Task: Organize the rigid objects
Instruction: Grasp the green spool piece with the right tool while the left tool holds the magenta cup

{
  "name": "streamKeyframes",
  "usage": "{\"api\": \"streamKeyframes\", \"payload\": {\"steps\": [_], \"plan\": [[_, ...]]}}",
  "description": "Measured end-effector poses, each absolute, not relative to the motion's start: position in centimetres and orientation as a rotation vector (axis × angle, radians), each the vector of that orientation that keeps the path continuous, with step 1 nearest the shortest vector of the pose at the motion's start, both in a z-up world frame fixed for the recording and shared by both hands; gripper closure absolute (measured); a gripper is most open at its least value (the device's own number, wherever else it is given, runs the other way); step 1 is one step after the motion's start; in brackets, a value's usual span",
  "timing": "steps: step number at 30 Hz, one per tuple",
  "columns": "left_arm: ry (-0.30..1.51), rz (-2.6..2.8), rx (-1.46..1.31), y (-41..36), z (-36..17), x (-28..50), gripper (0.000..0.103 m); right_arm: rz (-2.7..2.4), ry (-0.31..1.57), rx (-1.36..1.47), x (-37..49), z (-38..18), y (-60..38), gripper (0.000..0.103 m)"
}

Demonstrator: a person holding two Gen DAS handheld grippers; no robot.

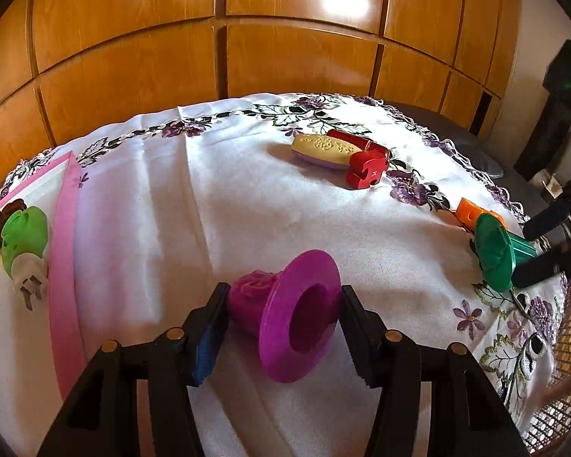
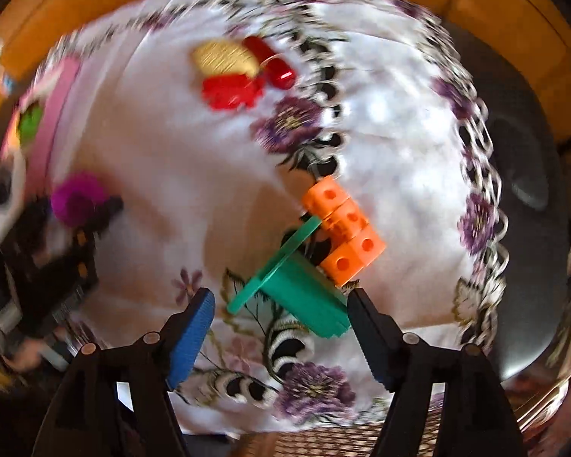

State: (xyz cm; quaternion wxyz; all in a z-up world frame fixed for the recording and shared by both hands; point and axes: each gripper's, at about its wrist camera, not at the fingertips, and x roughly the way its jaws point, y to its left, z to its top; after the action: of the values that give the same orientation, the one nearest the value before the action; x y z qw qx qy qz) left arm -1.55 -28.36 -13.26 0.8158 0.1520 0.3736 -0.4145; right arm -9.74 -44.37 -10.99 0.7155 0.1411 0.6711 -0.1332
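A magenta hat-shaped piece (image 1: 285, 316) lies tilted between the pads of my left gripper (image 1: 281, 297), which is shut on it, one pad on its crown and the other on its brim. The same piece (image 2: 78, 198) shows blurred at the left of the right wrist view. A green hat-shaped piece (image 2: 297, 289) lies on its side on the flowered tablecloth (image 2: 171, 152), beside an orange block with holes (image 2: 342, 228). My right gripper (image 2: 279, 301) points down over it, open; the blue pad stands clear of the brim. The left wrist view shows that gripper (image 1: 519, 253) around the green stem (image 1: 521, 247).
A pink tray (image 1: 63, 266) at the left holds a green and white plug-like toy (image 1: 23, 236). A yellow oval (image 1: 319, 148), a red cylinder (image 1: 354, 143) and a red puzzle block (image 1: 367, 169) lie at the back. The table edge and a grey seat (image 2: 525, 190) are to the right.
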Motion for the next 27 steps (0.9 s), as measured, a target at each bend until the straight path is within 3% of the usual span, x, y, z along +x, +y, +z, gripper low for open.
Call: {"api": "streamKeyframes", "payload": {"steps": [5,9,13,25,26,27], "plan": [[0.795,-0.882,0.327,-28.4,-13.3,-1.6,0.046,-0.286,1.554,0.2,-8.8,-12.3,-43.2,0.025],[0.794,-0.881,0.329,-28.4,-13.3,-1.6,0.046,-0.141,1.459,0.392,-7.1,-11.2,-42.6,0.032],[0.794,-0.882,0.328,-28.3,-13.3,-1.7,0.046,-0.161,1.425,0.424,-5.7,-11.1,-43.0,0.032],[0.796,-0.883,0.327,-28.3,-13.4,-1.6,0.046,-0.158,1.529,0.189,-8.1,-12.4,-40.8,0.032],[0.796,-0.883,0.327,-28.3,-13.4,-1.6,0.046,-0.171,1.539,0.15,-7.7,-12.9,-40.3,0.033],[0.796,-0.883,0.327,-28.3,-13.3,-1.6,0.046,-0.195,1.545,0.093,-7.4,-13.3,-39.8,0.066]]}}
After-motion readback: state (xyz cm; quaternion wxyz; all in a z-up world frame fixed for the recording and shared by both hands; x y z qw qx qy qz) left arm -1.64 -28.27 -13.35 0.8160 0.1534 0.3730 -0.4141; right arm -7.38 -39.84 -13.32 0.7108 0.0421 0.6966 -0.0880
